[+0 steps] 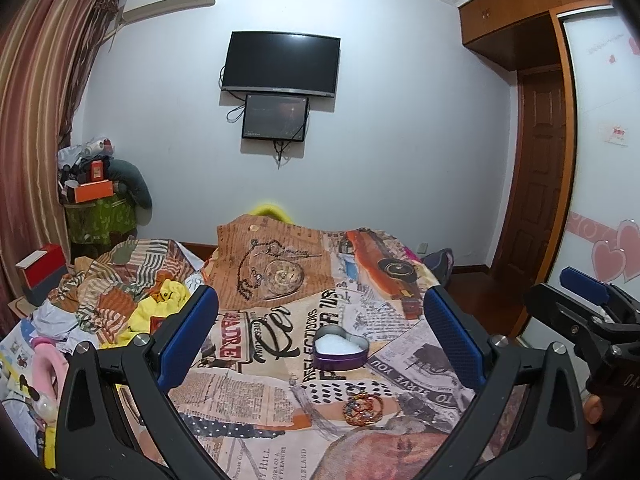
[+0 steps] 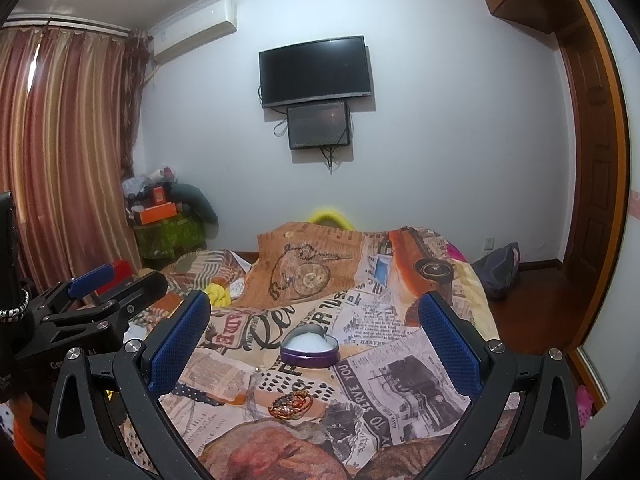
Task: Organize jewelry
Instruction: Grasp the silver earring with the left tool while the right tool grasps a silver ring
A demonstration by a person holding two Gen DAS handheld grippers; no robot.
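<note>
A bed covered by a newspaper-print blanket filled the bedroom, facing a white wall with a dark television mounted on it. The purple heart-shaped tin sat open on the blanket, lidless, with only a white lining showing inside it. Just in front of the tin, nearer the cameras, a small heap of gold-coloured jewelry lay on the blanket, apart from the tin. The left gripper hovered above the blanket with its blue-padded fingers spread wide, holding nothing and touching nothing; the tin appeared between them. The right gripper stood beside it, to the tin's right, its fingers equally wide apart and empty. Rumpled clothes lay left of the tin.
</note>
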